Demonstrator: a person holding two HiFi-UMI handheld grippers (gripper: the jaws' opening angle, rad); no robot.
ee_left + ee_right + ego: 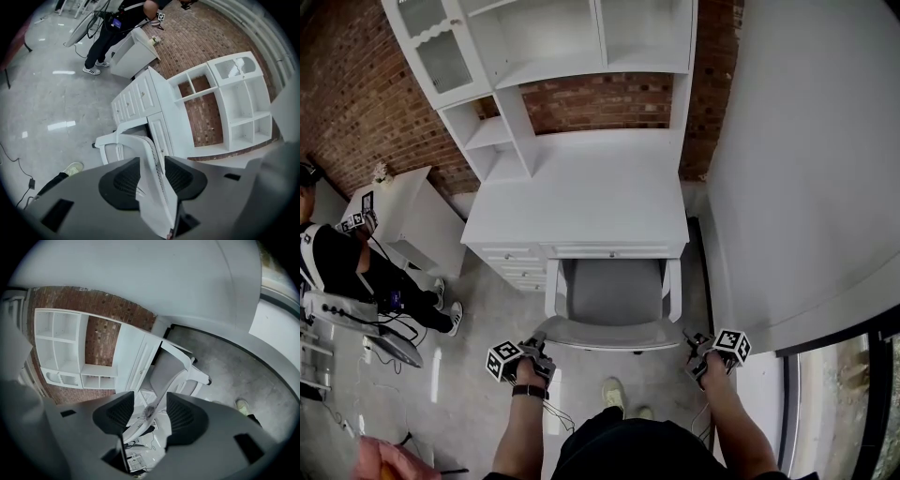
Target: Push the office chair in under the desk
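The white desk (581,192) stands against the brick wall, and the grey office chair (614,291) has its seat partly under the desk's front edge. Only the chair's backrest (609,334) and armrests stick out. My left gripper (538,351) is at the backrest's left top corner and my right gripper (696,349) is at its right corner. In the left gripper view the backrest edge (152,164) stands between the open pads of the left gripper (150,177). In the right gripper view the thin backrest rim (157,404) passes between the pads of the right gripper (150,414), with gaps on both sides.
A white hutch (553,47) with shelves rises over the desk's back. A large white panel (806,169) closes the right side. A person in black (337,262) sits at the left beside a low white cabinet (412,220). Cables trail on the grey floor (478,319).
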